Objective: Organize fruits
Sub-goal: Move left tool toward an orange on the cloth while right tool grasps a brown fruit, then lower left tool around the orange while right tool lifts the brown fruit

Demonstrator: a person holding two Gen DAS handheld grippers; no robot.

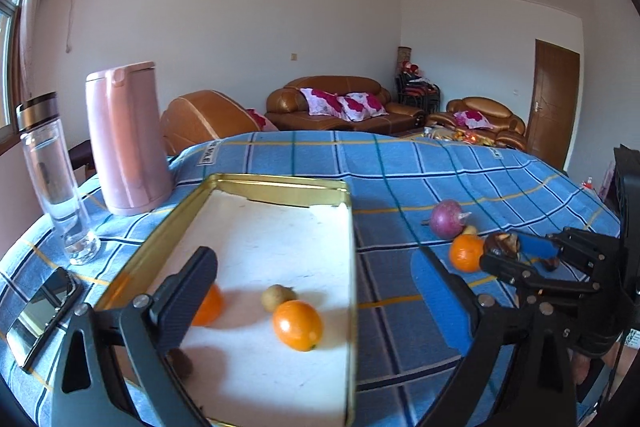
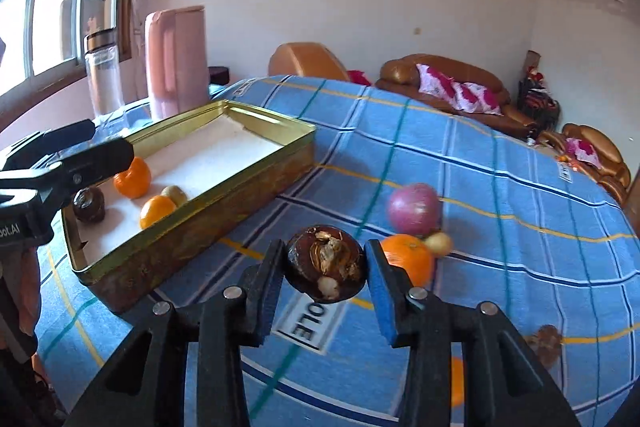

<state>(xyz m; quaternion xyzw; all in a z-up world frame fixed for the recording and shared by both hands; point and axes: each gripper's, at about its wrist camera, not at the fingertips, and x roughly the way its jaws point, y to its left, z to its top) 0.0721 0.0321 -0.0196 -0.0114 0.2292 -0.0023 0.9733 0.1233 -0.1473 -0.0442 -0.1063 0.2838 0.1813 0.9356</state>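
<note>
My right gripper [image 2: 325,261] is shut on a dark brown fruit [image 2: 326,267], held above the blue checked tablecloth; in the left wrist view this gripper [image 1: 505,254] is at the right. My left gripper [image 1: 312,259] stands open over the gold tin tray [image 1: 280,183], with nothing between its fingers. Inside the tray [image 2: 200,227] lie two oranges [image 1: 298,325] [image 1: 208,305], a small greenish-brown fruit [image 1: 278,297] and another dark brown fruit [image 2: 90,203]. On the cloth right of the tray sit a purple round fruit [image 2: 414,209], an orange [image 2: 408,255] and a small yellow fruit [image 2: 440,243].
A pink kettle [image 1: 126,139] and a glass bottle [image 1: 56,179] stand left of the tray, with a phone [image 1: 40,315] near the table edge. Another brown fruit [image 2: 544,343] and an orange [image 2: 458,379] lie on the cloth beside my right gripper. Leather sofas stand beyond the table.
</note>
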